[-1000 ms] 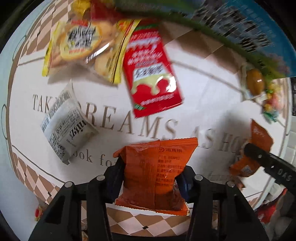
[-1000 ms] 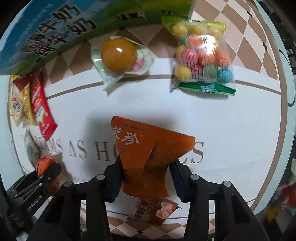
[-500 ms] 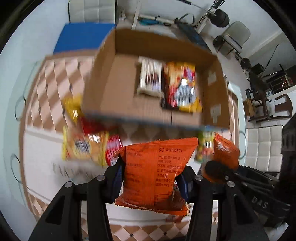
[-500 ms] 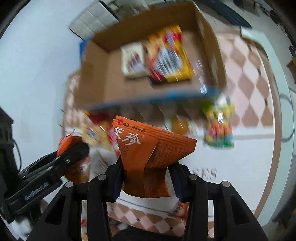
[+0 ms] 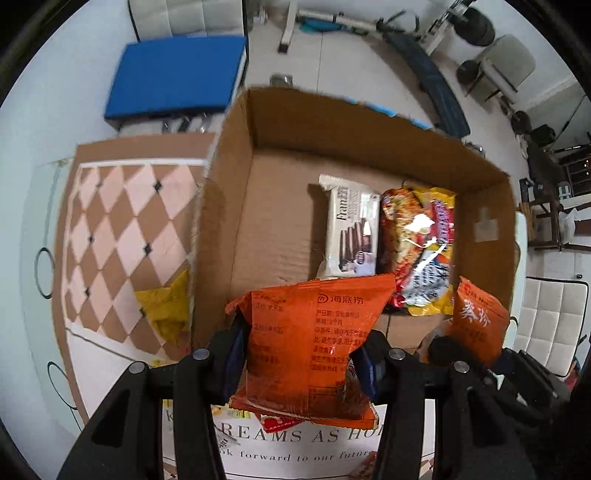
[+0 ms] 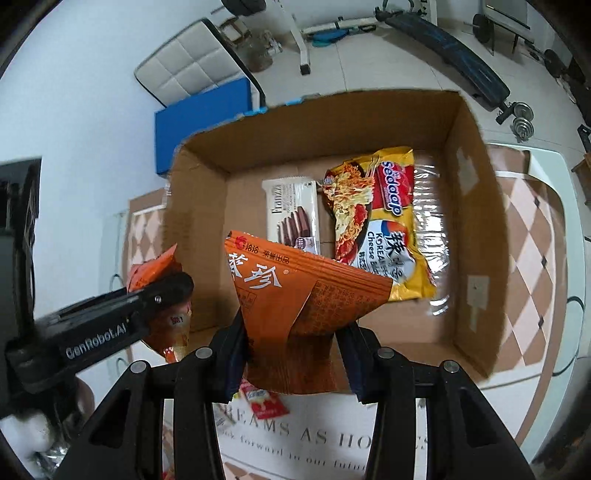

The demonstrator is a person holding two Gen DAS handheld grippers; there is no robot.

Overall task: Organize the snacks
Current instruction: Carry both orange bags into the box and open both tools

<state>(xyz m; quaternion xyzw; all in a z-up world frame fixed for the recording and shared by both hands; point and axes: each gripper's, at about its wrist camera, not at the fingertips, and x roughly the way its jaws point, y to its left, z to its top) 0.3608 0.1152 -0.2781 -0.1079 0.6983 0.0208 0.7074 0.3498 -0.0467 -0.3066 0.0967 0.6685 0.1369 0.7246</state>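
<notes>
My left gripper [image 5: 301, 354] is shut on an orange snack packet [image 5: 314, 332], held above the near wall of an open cardboard box [image 5: 236, 221]. My right gripper [image 6: 293, 350] is shut on a second, folded orange packet [image 6: 291, 295], also over the box's [image 6: 476, 229] near edge. A white wafer pack [image 6: 291, 214] and a yellow-red noodle packet [image 6: 384, 221] lie on the box floor, the same wafer pack [image 5: 351, 229] and noodle packet [image 5: 421, 251] showing in the left wrist view. Each gripper appears in the other's view: the right one [image 5: 454, 350], the left one [image 6: 162, 295].
A yellow packet [image 5: 166, 310] lies on the checkered tablecloth [image 5: 122, 229] left of the box. A red sachet [image 6: 264, 400] lies on the cloth below my right gripper. Beyond the table stand a blue-cushioned chair [image 5: 173, 74] and a weight bench [image 6: 447, 22].
Both grippers have risen from low over the tablecloth and travelled to the box with their orange packets. The box's inside has come into view.
</notes>
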